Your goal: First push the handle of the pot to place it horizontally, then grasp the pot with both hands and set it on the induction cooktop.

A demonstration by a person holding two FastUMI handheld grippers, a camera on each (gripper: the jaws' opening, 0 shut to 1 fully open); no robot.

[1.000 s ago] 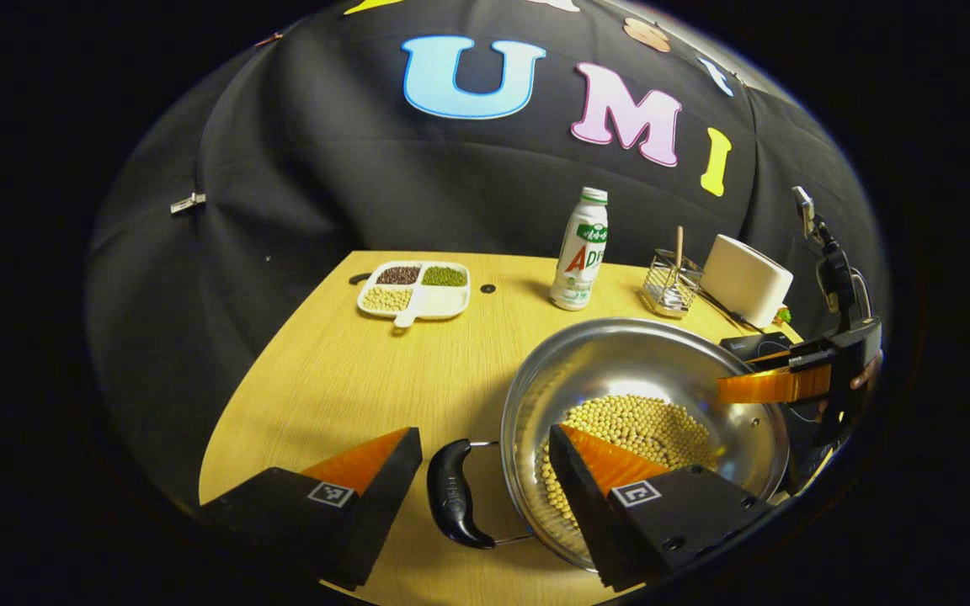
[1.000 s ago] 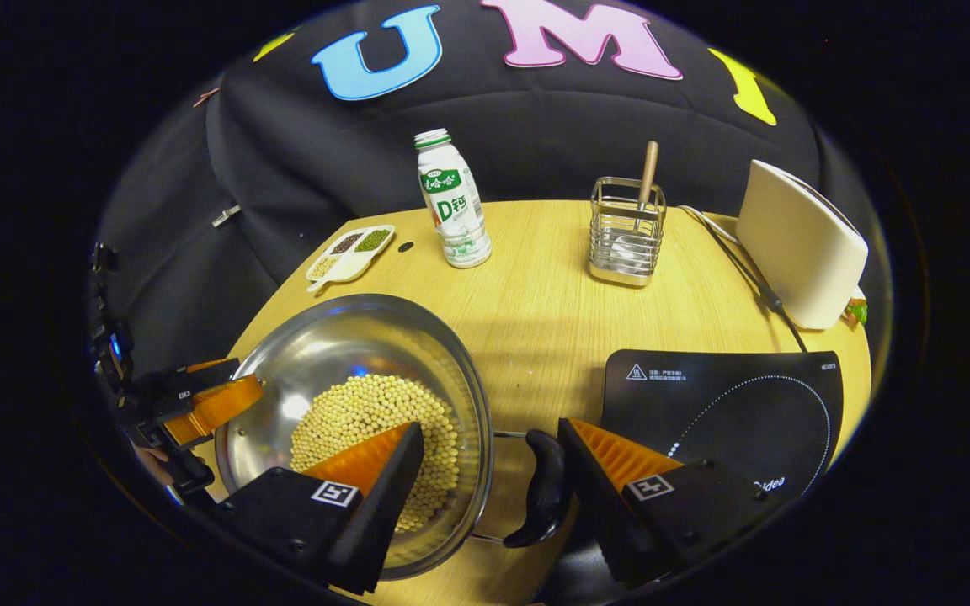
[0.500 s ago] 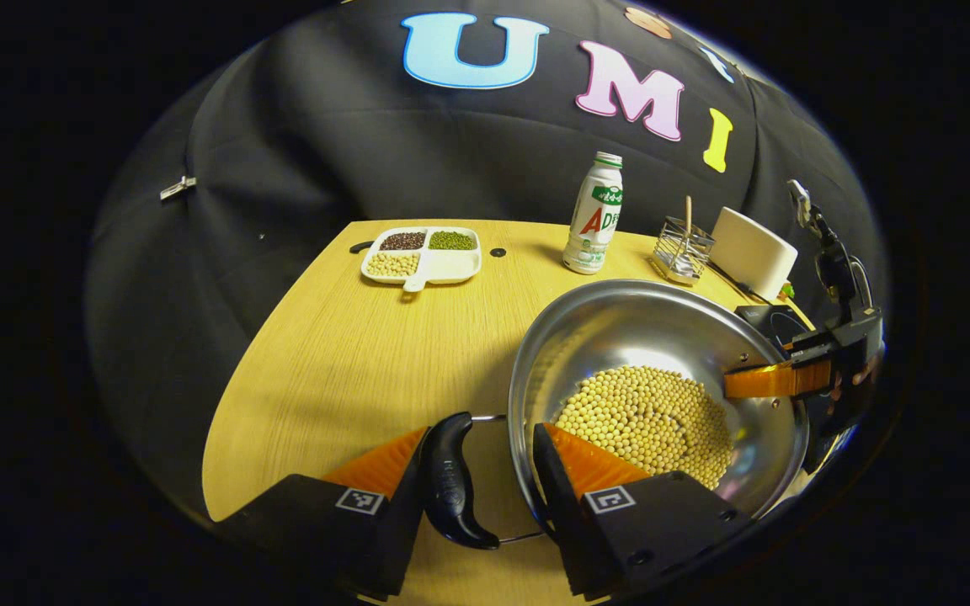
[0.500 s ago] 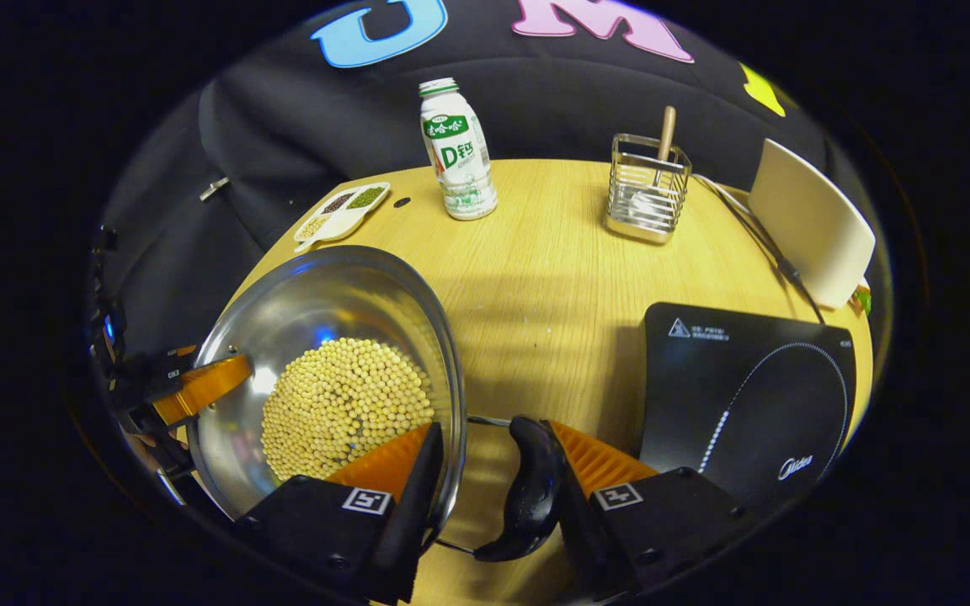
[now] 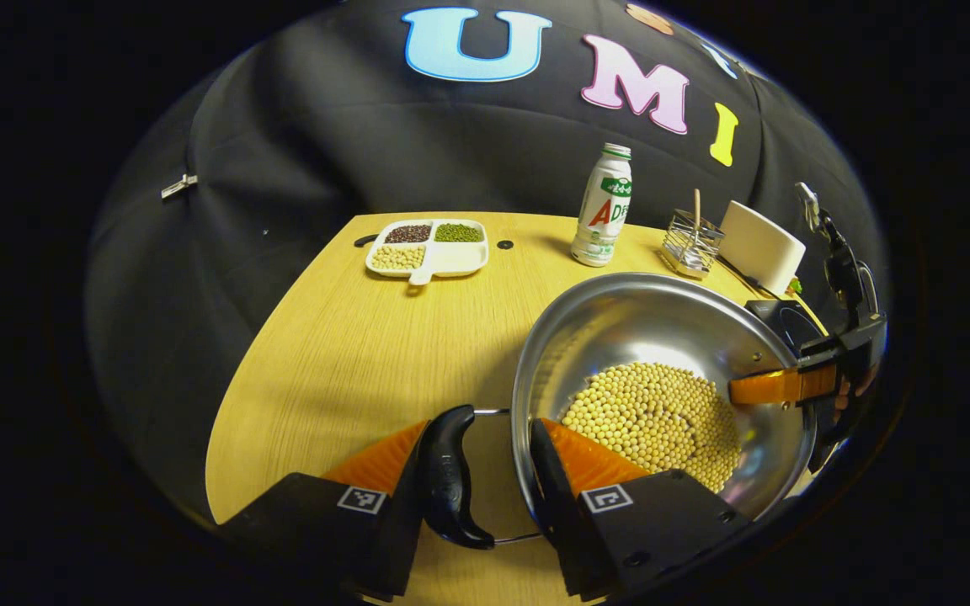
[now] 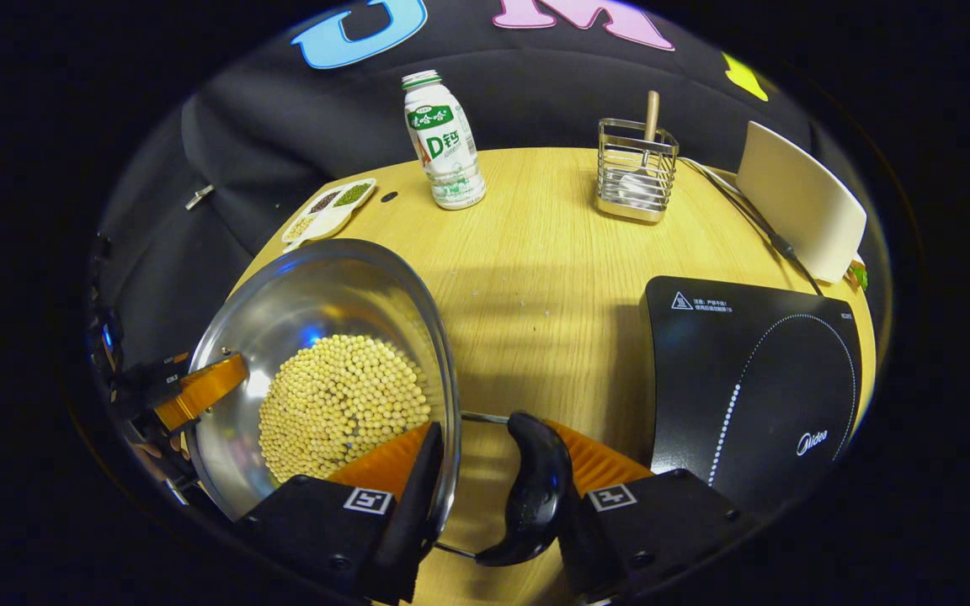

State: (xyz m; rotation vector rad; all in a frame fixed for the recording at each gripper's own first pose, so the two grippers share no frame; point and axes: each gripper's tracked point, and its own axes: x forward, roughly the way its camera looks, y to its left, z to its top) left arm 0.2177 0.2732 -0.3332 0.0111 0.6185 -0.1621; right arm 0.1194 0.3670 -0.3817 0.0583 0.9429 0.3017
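Observation:
A steel pot [image 5: 645,311] partly filled with pale soybeans [image 5: 653,412] is near the table's front edge. In the left gripper view my left gripper [image 5: 477,471] is shut across the pot's black left handle [image 5: 447,480] and the rim, one finger outside the handle and the other inside the wall. In the right gripper view my right gripper [image 6: 493,471] is shut the same way on the black right handle [image 6: 535,488] of the pot [image 6: 325,295]. The black induction cooktop [image 6: 754,379] lies just right of the pot. I cannot tell whether the pot rests on the table.
A white drink bottle [image 6: 443,143], a wire utensil holder [image 6: 635,168] and a white appliance [image 6: 801,202] with a cable stand along the back. A divided dish of beans [image 5: 428,248] sits at the back left. Bare wood separates the pot from these.
Both grippers went from wide open to shut on the pot's two handles. Both views have risen and tilted a little, and more of the cooktop shows.

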